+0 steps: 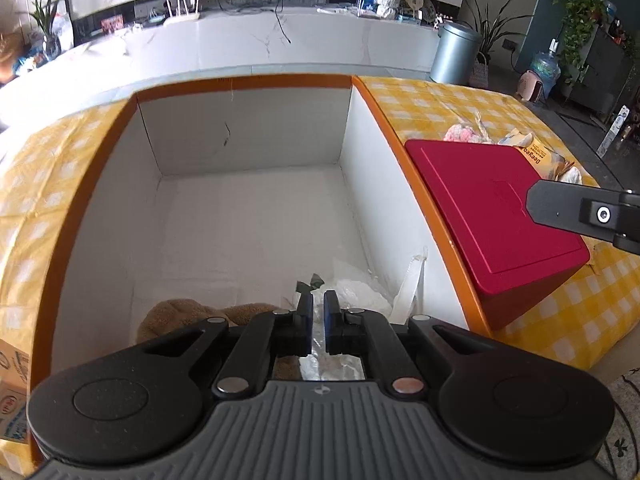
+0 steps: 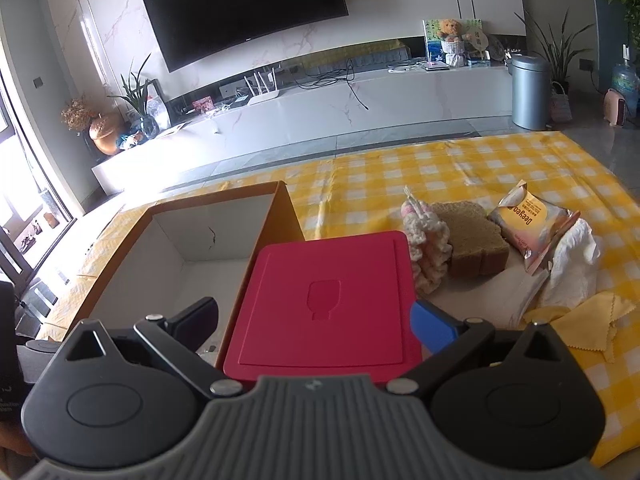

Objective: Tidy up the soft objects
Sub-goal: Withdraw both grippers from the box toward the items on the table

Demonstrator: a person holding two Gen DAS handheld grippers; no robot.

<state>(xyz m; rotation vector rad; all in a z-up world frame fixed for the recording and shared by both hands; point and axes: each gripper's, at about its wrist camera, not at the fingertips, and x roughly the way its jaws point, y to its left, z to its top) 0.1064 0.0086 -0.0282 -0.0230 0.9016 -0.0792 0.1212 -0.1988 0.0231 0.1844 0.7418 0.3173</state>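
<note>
Left hand-held gripper nearly together, pinching a crinkly clear plastic bag inside the white-lined orange cardboard box. Beside it, a fuzzy brown plush toy. Right hand-held gripper spread apart, straddling the red square lid.

The left wrist view looks steeply down, close, into the orange-rimmed box, which fills the frame's middle. The right wrist view sits over the red lid at lower centre, facing level across the checked tablecloth toward the television at upper centre. Both views share box, lid, and the far counter.
</note>
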